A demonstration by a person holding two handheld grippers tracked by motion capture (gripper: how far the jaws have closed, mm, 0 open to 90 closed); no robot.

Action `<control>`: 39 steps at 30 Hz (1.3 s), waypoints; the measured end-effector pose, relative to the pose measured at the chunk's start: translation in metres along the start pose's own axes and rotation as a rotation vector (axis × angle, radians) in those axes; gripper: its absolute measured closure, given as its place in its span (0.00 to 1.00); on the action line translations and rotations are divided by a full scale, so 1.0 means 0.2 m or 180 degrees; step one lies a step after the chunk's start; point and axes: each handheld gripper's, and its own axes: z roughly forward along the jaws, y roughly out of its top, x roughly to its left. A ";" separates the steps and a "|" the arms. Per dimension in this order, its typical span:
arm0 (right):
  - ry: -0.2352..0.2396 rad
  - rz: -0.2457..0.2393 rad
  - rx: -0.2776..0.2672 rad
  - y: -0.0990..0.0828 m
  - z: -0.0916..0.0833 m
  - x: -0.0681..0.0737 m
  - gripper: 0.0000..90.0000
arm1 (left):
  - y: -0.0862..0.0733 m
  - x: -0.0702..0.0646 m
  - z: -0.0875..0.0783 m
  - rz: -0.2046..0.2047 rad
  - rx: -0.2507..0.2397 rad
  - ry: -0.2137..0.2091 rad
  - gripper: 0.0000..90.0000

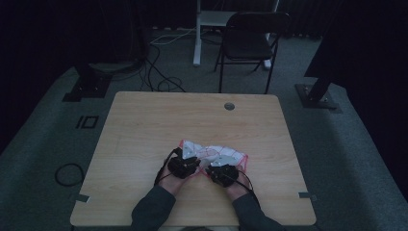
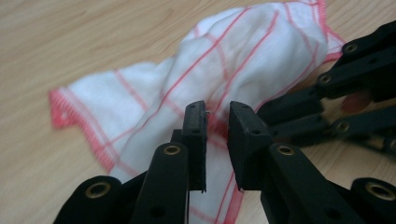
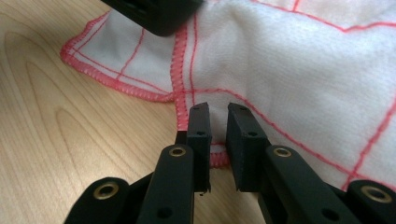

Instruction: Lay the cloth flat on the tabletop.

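Cloth (image 1: 214, 155) lies crumpled on the near half of the pale wood-grain bench (image 1: 144, 125), a soft white woven square crossed by thin red lines in a check and edged with a red stitched hem; no writing or label can be read on it. In the left gripper view its middle is humped up in a rounded fold (image 2: 252, 60), with one flat corner spread toward the left. In the right gripper view a hemmed edge is doubled over onto itself (image 3: 180, 70). The left tongs (image 2: 217, 140) are matte black, squared at the tips with brass-coloured rivets along the links; the jaws stand a narrow gap apart over the cloth, nothing pinched between them as far as can be seen. The right tongs (image 3: 218, 140) are of the same make, likewise held a narrow gap apart above the hem, gripping nothing visible. In the high view both tongs sit side by side at the near edge of the cloth, each in a hand. A dark folding chair (image 1: 250, 41) stands on grey carpet beyond the bench
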 end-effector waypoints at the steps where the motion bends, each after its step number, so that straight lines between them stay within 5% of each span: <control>1: 0.0000 0.0010 0.0007 0.00 -0.01 0.00 0.90 | -0.02 0.00 0.00 0.0009 0.0028 0.0006 0.87; 9: -0.0015 0.0021 0.0049 -0.06 -0.08 -0.02 0.91 | -0.15 0.04 0.02 -0.0049 0.0236 0.0039 0.89; 26: -0.0147 0.0217 0.0128 -0.23 -0.27 -0.16 0.92 | -0.26 0.11 -0.07 -0.0118 0.0182 0.0041 0.89; 39: -0.0195 0.0324 0.0184 -0.34 -0.40 -0.19 0.94 | -0.30 0.10 -0.11 -0.0137 0.0170 0.0042 0.88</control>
